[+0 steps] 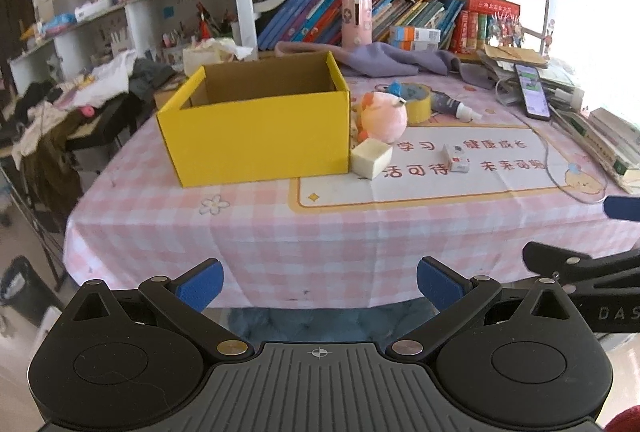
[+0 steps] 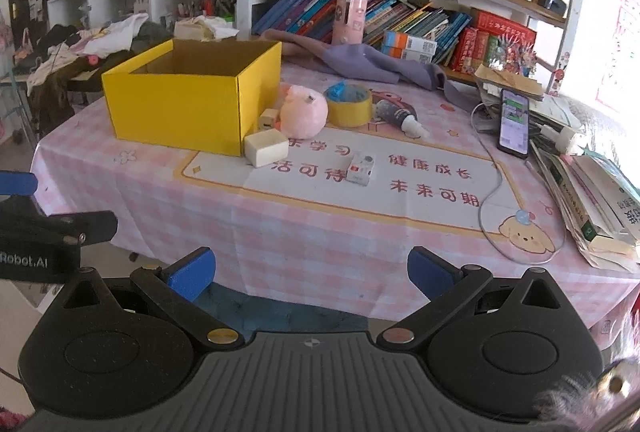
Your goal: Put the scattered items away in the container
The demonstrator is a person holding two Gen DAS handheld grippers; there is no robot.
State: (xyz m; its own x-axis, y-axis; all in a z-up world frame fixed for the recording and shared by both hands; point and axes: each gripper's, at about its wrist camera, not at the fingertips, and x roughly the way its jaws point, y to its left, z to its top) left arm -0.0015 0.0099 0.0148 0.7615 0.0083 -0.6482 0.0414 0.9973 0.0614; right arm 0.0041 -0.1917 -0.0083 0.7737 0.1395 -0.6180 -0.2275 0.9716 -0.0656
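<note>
Both the left hand-held gripper (image 1: 319,284) and right hand-held gripper (image 2: 311,272) hover spread apart and empty at the counter's (image 2: 304,232) near edge, while the soft, light pink plush (image 2: 303,111), probably best squeezed across its middle, lies just right of the yellow box (image 2: 180,112).

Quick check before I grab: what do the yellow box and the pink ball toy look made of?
The yellow box looks like corrugated cardboard: matte yellow outside, raw brown inside, folded edges. The pink ball toy looks like soft plush: fuzzy, dull surface with no shine. Filling cannot be told.
</note>
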